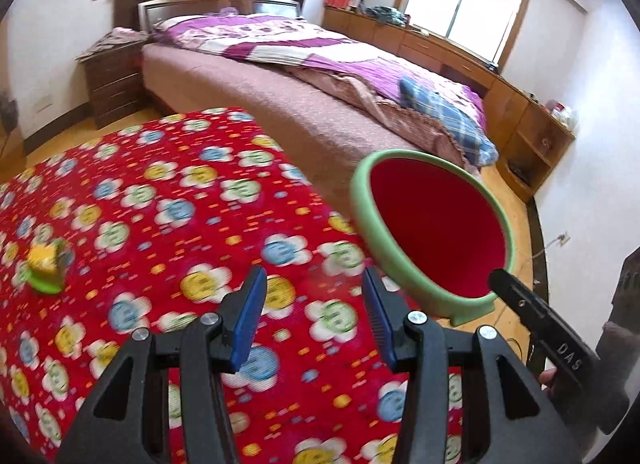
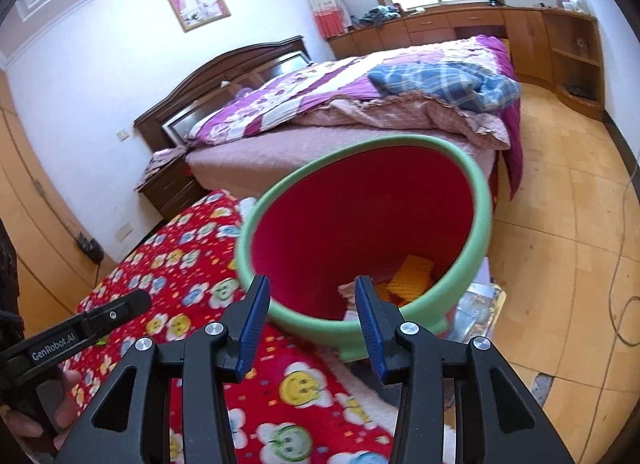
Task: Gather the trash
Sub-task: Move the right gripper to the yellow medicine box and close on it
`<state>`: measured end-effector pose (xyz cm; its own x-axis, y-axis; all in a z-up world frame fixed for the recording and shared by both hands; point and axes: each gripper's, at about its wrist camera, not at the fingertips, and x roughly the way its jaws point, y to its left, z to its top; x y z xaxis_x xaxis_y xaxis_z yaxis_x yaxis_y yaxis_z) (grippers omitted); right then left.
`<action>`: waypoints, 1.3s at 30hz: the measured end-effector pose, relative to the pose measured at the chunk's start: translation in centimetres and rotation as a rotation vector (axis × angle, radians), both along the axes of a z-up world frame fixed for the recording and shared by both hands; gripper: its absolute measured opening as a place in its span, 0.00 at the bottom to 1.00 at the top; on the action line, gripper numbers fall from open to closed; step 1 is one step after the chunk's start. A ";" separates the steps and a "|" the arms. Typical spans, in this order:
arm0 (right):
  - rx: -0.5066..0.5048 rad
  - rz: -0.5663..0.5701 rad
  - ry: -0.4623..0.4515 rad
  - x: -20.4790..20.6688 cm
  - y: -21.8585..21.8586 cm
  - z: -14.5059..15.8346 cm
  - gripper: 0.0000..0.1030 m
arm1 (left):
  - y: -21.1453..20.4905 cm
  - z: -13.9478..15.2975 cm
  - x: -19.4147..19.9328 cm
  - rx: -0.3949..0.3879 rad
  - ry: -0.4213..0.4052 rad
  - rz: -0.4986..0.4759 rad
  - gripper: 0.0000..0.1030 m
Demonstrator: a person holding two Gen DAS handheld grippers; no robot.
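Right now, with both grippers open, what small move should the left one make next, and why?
Probably swing the left gripper left toward the yellow and green scrap lying on the flowered cloth. It is open and holds nothing, and the bin already has trash in it, beside the right gripper.

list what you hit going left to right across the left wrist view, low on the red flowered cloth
yellow and green piece of trash → left gripper, open over the flowered cloth → green-rimmed red bin → right gripper's finger at the bin rim
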<state>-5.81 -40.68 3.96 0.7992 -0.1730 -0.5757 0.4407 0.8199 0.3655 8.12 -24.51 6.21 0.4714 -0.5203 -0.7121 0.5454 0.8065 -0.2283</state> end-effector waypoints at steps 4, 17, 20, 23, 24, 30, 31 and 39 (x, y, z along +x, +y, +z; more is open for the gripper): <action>-0.009 0.047 -0.003 0.5 1.6 0.6 0.44 | 2.9 0.0 0.2 -0.004 0.003 0.060 0.48; -0.034 0.228 0.018 3.6 6.9 2.0 0.44 | 12.3 0.6 0.9 -0.008 -0.023 0.253 0.48; -0.038 0.277 0.037 4.8 8.5 2.0 0.44 | 14.5 0.5 1.3 0.017 -0.031 0.306 0.48; -0.046 0.322 0.053 5.9 10.2 1.9 0.44 | 16.7 0.2 1.7 0.030 -0.033 0.355 0.48; -0.048 0.339 0.058 6.3 10.8 1.9 0.44 | 17.6 0.1 1.8 0.030 -0.030 0.375 0.48; -0.070 0.436 0.094 9.1 14.5 1.7 0.44 | 21.6 -0.6 2.9 0.056 -0.033 0.466 0.48; -0.075 0.451 0.100 9.5 15.1 1.6 0.44 | 22.1 -0.7 3.1 0.062 -0.036 0.477 0.48; -0.112 0.572 0.157 14.4 19.7 1.1 0.44 | 26.6 -2.0 4.8 0.093 -0.034 0.590 0.48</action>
<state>8.60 -20.95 5.02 0.6905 0.1931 -0.6971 -0.0400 0.9724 0.2298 12.95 2.09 4.23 0.6850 -0.1002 -0.7217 0.0050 0.9911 -0.1328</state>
